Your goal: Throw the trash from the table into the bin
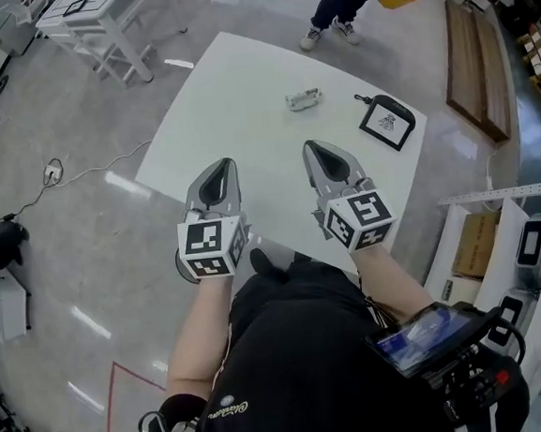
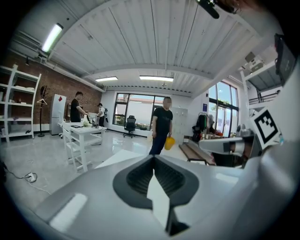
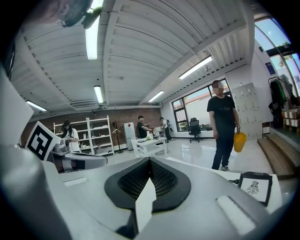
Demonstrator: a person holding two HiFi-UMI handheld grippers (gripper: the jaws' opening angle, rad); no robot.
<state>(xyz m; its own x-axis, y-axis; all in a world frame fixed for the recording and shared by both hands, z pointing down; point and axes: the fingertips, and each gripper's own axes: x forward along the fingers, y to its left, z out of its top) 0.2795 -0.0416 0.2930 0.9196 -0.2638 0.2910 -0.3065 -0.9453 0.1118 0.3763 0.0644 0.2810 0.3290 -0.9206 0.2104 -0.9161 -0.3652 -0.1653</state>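
both pairs of jaws are clenched tip to tip on nothing: left gripper (image 2: pixel 153 158), right gripper (image 3: pixel 149 160). only the head view shows the crumpled trash (image 1: pixel 304 98), on the white table (image 1: pixel 232 101) well ahead of them. the right gripper view catches the black-framed card (image 3: pixel 255 187), its print unreadable, and a bystander's yellow bucket (image 3: pixel 239 141).

Toward the far side of the table (image 1: pixel 231 91): trash (image 1: pixel 304 99); right of it, apart, a pad (image 1: pixel 386 121). Over the near edge, side by side: left gripper (image 1: pixel 221 166), right gripper (image 1: pixel 314 148). Beyond the far edge: a person (image 1: pixel 346 1). Right of the table: a bench (image 1: pixel 475 61). Far left: a desk (image 1: pixel 93 14).
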